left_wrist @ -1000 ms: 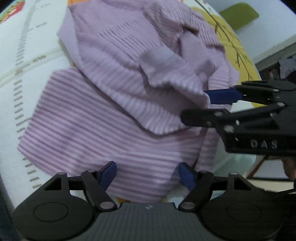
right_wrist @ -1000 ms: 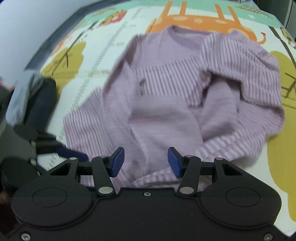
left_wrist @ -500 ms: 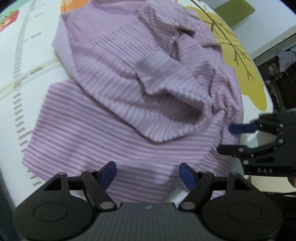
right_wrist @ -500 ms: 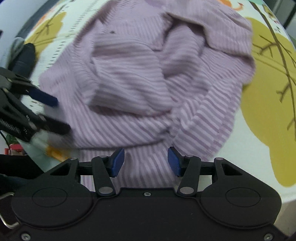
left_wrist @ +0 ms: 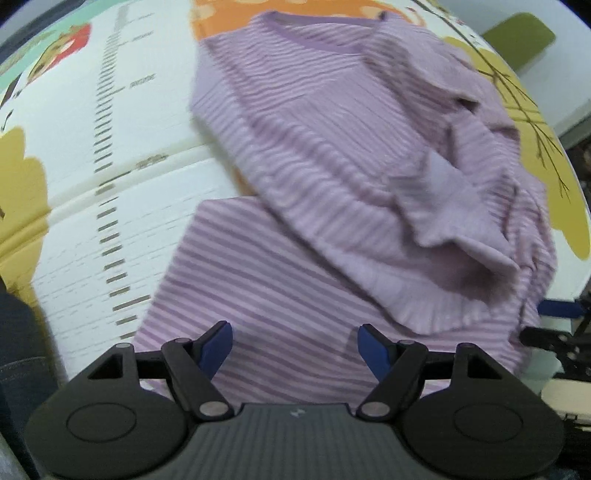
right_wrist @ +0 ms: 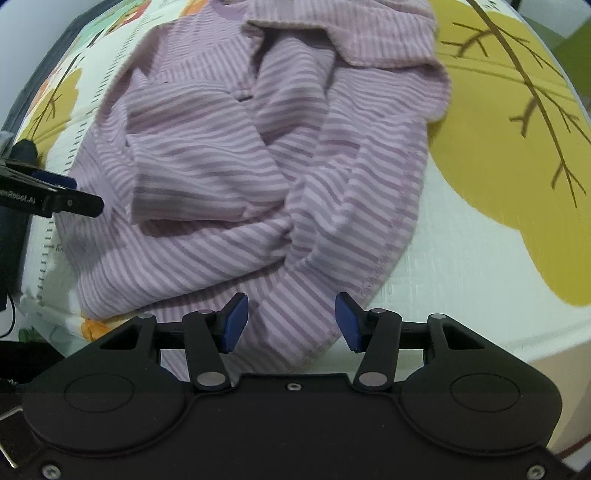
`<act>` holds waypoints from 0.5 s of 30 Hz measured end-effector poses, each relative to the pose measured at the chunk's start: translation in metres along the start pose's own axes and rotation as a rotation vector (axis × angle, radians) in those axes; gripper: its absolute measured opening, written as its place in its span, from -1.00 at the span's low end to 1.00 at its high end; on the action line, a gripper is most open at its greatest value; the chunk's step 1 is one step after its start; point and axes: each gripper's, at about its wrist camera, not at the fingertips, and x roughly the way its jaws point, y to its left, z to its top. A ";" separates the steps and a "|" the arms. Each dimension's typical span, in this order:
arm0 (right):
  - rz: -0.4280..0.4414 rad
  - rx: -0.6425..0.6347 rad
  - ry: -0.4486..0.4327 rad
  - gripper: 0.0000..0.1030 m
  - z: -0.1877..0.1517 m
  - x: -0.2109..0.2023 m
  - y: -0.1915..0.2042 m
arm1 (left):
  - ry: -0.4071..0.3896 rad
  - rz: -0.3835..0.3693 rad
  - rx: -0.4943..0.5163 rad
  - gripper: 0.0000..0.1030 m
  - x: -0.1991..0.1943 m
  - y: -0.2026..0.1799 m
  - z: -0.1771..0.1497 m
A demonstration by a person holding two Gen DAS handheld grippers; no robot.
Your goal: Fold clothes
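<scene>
The soft, limp lilac striped knit sweater (right_wrist: 236, 177) should bunch easily; take its hem. Left gripper (left_wrist: 294, 347) and right gripper (right_wrist: 291, 322) gape, empty.

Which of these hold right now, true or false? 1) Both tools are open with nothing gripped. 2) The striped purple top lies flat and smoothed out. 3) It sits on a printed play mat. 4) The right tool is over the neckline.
1) Both the left tool and the right tool stand open, gripping nothing. True.
2) The purple striped knit top lies flat and smooth. False: it is rumpled, with a sleeve bunched across the body.
3) The top rests on a printed play mat with yellow tree shapes. True.
4) The right tool hovers over the neckline. False: it is over the hem edge, the neckline being at the far end.
</scene>
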 end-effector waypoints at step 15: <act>0.034 0.120 -0.009 -0.04 -0.012 0.004 -0.015 | -0.049 -0.023 -0.119 0.55 0.013 0.036 0.023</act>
